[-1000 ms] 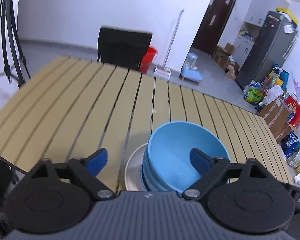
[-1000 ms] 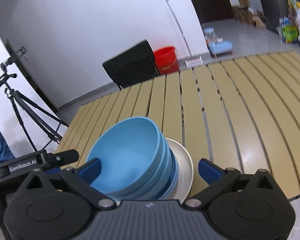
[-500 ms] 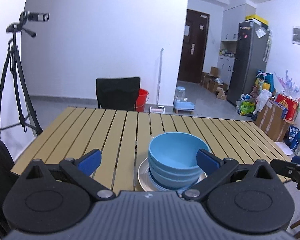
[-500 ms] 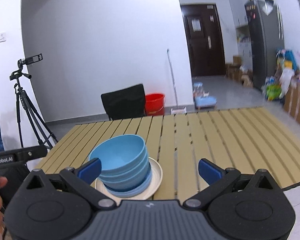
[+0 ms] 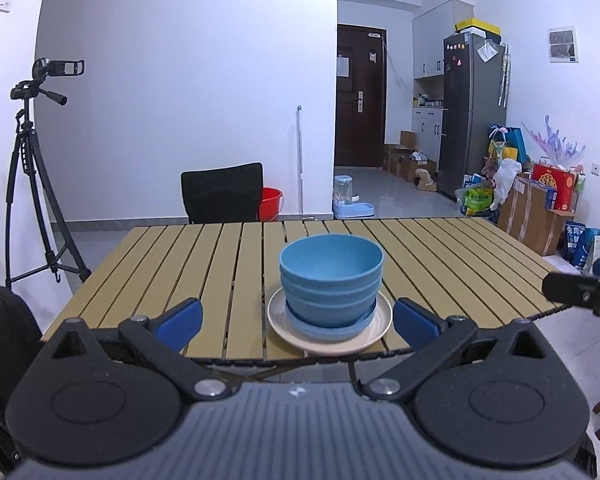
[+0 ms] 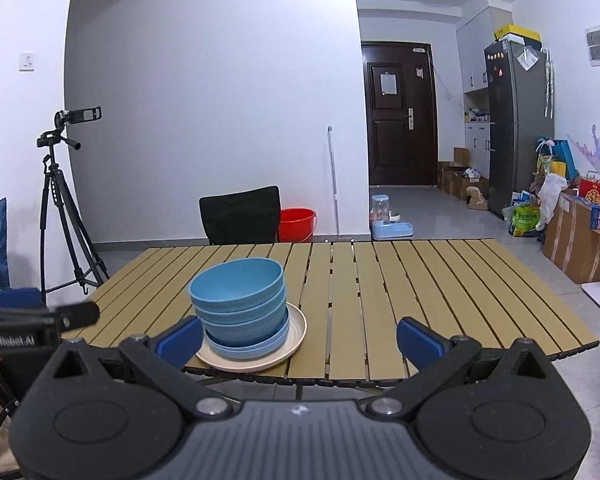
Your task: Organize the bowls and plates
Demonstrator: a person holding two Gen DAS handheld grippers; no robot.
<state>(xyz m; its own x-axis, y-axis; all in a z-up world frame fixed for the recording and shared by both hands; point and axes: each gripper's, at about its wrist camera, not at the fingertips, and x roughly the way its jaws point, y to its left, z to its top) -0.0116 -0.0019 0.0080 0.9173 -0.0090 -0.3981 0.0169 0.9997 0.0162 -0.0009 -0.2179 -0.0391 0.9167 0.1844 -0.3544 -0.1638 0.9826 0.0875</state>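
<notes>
This is a room in a home. A tall grey fridge [image 5: 471,112] stands by white cupboards [image 5: 434,44] near a dark entrance door [image 5: 360,96]. A red bucket [image 5: 271,204], a pet water feeder [image 5: 350,202], cardboard boxes [image 5: 534,216] and shopping bags lie on the floor. A camera on a tripod [image 5: 32,168] beside the slatted table [image 5: 180,264] shows that someone films here.

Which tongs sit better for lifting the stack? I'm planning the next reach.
Left, probably. The blue bowls on the cream plate sit centred between the left tongs; they lie off towards the right tongs' left finger.
</notes>
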